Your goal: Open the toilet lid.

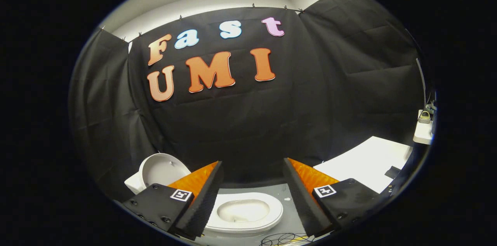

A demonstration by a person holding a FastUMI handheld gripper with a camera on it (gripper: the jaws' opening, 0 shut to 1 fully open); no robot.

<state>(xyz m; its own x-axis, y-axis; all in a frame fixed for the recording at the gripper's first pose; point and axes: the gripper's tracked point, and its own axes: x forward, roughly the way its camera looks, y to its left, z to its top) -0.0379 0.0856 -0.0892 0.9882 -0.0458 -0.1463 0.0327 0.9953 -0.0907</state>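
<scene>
A small white toilet sits on a grey surface [277, 193]. Its oval seat and bowl [244, 212] lie low between my two fingers, with the bowl's inside showing. The round white lid [165, 169] stands raised behind my left finger, beside the white tank [134, 184]. My gripper [252, 162] is open, its fingers spread wide above the toilet and holding nothing. The left finger hides the join between lid and seat.
A white flat board [365, 162] lies to the right beyond the right finger, with a small dark patch [393, 172] on it. A white ledge [423, 131] further right carries a small object. Thin dark cables [283, 240] coil just below the bowl.
</scene>
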